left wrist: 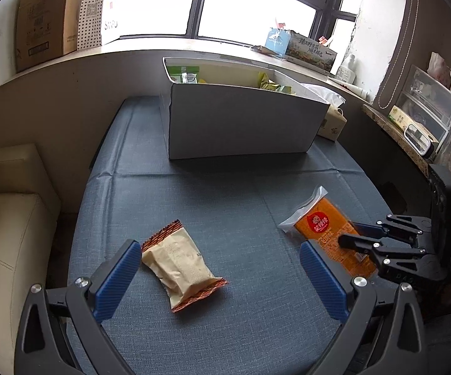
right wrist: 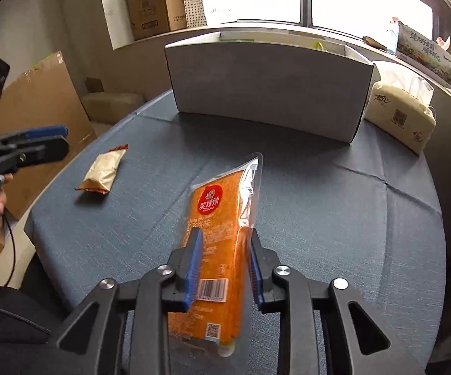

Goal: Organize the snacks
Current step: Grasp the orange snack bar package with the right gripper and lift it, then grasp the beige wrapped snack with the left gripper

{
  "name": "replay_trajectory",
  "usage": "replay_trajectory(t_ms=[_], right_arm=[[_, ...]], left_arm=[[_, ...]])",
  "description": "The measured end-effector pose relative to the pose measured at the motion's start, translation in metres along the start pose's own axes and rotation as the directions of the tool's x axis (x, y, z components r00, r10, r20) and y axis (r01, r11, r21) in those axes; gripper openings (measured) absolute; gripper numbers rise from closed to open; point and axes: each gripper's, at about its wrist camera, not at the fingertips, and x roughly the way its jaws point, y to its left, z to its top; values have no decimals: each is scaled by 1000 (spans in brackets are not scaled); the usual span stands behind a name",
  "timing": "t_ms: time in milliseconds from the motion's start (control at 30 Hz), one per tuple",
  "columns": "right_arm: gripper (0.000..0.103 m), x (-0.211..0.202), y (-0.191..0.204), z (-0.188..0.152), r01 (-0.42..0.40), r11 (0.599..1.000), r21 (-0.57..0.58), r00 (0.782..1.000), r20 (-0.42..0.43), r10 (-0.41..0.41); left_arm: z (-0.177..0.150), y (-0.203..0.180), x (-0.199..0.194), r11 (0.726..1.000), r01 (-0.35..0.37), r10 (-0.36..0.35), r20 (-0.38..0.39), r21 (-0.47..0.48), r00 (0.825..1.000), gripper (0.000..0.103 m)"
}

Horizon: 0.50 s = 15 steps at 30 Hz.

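Note:
My right gripper (right wrist: 224,243) is shut on an orange snack packet (right wrist: 216,218) and holds it just above the blue tablecloth; both also show in the left wrist view, the gripper (left wrist: 355,234) on the packet (left wrist: 322,225). My left gripper (left wrist: 220,259) is open and empty, its jaws wide apart over the cloth. A beige snack packet (left wrist: 180,262) with red-brown crimped ends lies flat just inside its left finger; it also shows in the right wrist view (right wrist: 103,170). A white open box (left wrist: 241,122) with snacks inside stands at the far side of the table.
A tissue pack (right wrist: 400,109) lies right of the white box (right wrist: 266,90). Cardboard boxes (left wrist: 47,18) stand on the window sill. A cream sofa (left wrist: 9,218) is left of the table. Shelves with clutter (left wrist: 428,115) are on the right.

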Motion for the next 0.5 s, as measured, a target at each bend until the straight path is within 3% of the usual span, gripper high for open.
replay_trajectory(t_ms=[133,433,500], right_arm=[[13,-16,2,9,31,999,-23,999,29,-31],[12,-52,7,14,78,995,-54,992,102,-72],[12,-55,7,14,81,995,-54,991,108,-74]], left_arm=[[-5,10,19,999,-31,29,-48,-29,998,103],[-5,17,49,999,-29,25,-92,-42,995,102],[-5,18,59,997,-54,49,-118,-45,992,94]])
